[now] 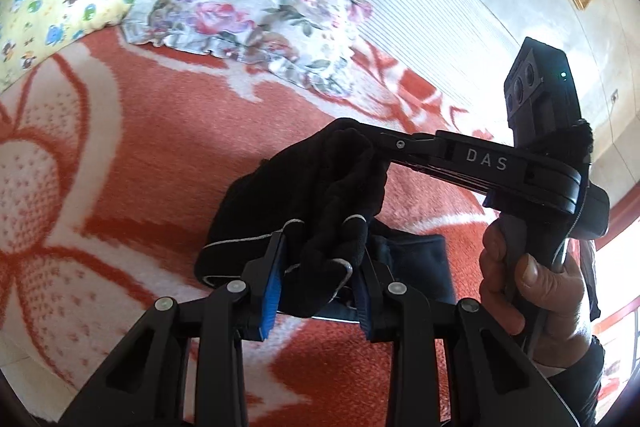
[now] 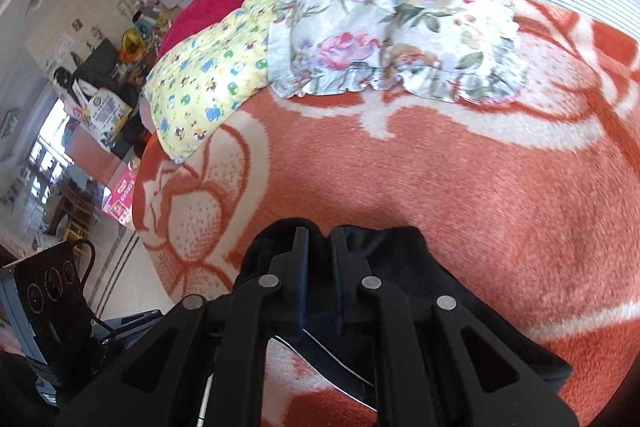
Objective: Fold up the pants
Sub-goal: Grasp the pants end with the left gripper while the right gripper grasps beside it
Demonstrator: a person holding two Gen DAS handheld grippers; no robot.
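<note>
Between both claws, bunched pants point(image 1: 304, 195)

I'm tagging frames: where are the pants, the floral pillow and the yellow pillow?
pants point(image 1: 320, 187): left wrist view, bunched black fabric.
floral pillow point(image 2: 400, 23): right wrist view, its middle.
yellow pillow point(image 2: 204, 63): right wrist view, its middle.

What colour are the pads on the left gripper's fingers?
Bright blue pads, seen best in the left wrist view.

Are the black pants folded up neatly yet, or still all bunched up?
Still bunched up. The black pants hang in a crumpled clump, pinched by the left gripper and the right gripper above the orange blanket.
</note>
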